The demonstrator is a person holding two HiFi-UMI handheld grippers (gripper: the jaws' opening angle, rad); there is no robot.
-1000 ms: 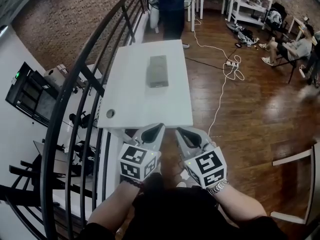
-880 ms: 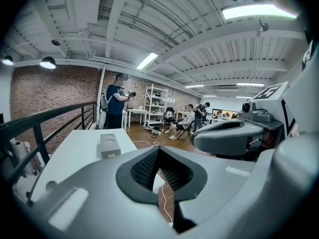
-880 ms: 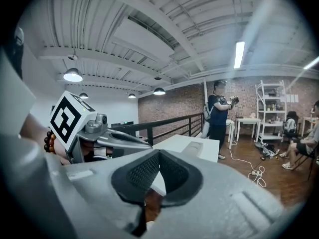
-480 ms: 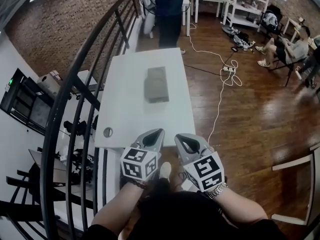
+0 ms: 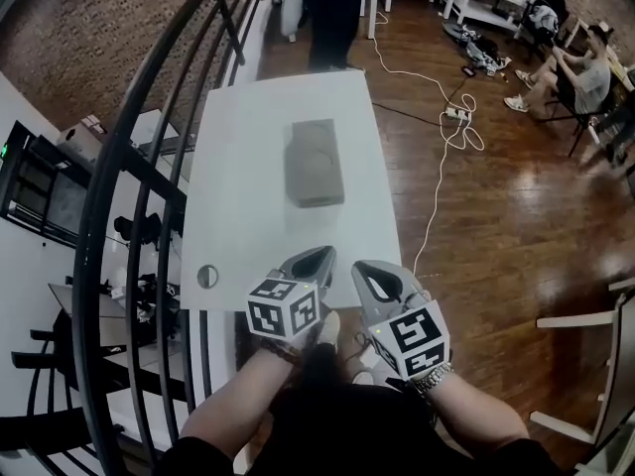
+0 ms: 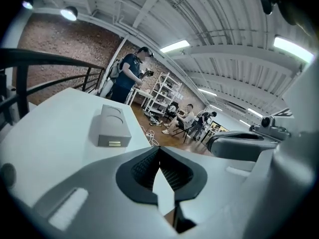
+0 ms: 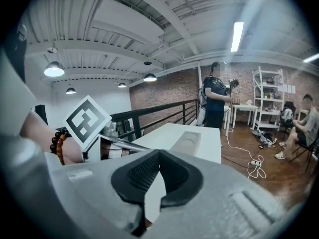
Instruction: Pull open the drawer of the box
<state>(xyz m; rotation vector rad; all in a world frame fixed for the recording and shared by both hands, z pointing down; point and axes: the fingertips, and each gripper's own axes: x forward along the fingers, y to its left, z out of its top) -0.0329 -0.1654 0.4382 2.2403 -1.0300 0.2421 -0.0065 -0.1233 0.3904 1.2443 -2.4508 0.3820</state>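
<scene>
One box (image 5: 315, 162) lies flat near the middle of the desk (image 5: 238, 226). Its drawer front (image 6: 114, 143) faces the operator and appears closed. Both units are well short of it, at the near desk edge. The left hand-held gripper (image 5: 317, 258) is clenched on nothing, and the right hand-held gripper (image 5: 368, 269) is likewise clenched and empty.

Probable faults:
- The box looks unrestrained, so a pull on the drawer could drag the whole box along the desk unless the other unit steadies it.
- The drawer front offers little to grip, so misaligned jaws would likely slip off.
</scene>
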